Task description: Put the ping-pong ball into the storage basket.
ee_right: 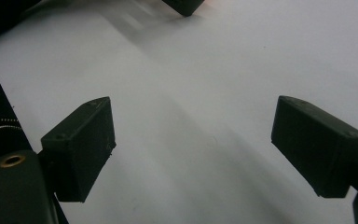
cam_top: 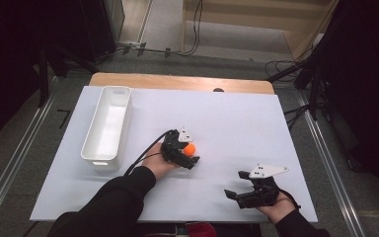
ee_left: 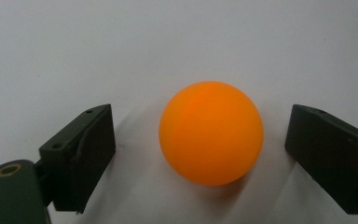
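An orange ball (cam_top: 190,148) rests on the white tabletop (cam_top: 227,118) near the middle. My left gripper (cam_top: 188,151) sits around it, held by a hand in a dark sleeve. In the left gripper view the ball (ee_left: 211,133) lies between the two black jaws with a gap on each side, wider on the left; the pads (ee_left: 93,154) do not touch it. My right gripper (cam_top: 235,184) rests near the front right edge of the table, its jaws wide apart over bare white surface (ee_right: 191,140) with nothing between them.
A long white bin (cam_top: 107,126) stands along the left side of the table, lengthwise toward the back. A wooden strip (cam_top: 177,81) borders the far edge. Cables and dark stands lie on the floor beyond.
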`<state>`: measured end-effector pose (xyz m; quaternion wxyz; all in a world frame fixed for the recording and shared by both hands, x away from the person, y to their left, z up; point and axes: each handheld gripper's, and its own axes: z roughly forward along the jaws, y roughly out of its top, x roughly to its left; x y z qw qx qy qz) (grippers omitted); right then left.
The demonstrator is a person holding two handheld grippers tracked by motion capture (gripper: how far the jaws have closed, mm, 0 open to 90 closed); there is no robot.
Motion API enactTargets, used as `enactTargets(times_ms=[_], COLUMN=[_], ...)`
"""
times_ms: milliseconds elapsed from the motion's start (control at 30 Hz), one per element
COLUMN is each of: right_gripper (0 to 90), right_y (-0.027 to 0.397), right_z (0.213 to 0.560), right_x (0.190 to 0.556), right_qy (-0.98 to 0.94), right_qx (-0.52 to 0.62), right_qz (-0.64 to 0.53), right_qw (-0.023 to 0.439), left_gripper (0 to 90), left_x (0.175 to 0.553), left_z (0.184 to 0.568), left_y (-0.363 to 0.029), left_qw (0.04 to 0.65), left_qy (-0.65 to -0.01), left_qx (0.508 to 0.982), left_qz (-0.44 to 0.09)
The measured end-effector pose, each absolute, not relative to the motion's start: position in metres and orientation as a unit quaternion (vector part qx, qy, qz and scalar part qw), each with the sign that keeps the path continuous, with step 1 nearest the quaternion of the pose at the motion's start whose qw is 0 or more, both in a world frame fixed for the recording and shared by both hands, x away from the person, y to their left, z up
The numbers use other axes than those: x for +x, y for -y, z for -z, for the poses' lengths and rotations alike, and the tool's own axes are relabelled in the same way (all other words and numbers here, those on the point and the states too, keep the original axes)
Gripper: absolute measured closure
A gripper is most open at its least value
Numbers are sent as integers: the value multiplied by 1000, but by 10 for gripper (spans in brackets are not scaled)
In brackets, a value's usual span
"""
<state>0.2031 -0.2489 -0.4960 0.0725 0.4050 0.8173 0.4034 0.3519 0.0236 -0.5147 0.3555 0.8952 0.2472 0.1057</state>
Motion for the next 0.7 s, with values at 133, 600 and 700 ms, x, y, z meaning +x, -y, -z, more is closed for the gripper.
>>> enactTargets(times_ms=[133, 600, 700], right_gripper=[122, 122, 122], right_y=[249, 248, 248], right_z=[496, 496, 496], right_x=[203, 203, 202], right_qy=[-819, -822, -822], right_qx=[404, 401, 403], right_qz=[-401, -396, -395], right_qw=[76, 74, 73], left_gripper=[169, 479, 502], left_x=[351, 344, 343], left_z=[514, 512, 512], left_y=[-24, -24, -23], left_qw=[356, 369, 369], left_qy=[-243, -236, -236], left_qx=[896, 892, 892], left_qz=[-110, -113, -113])
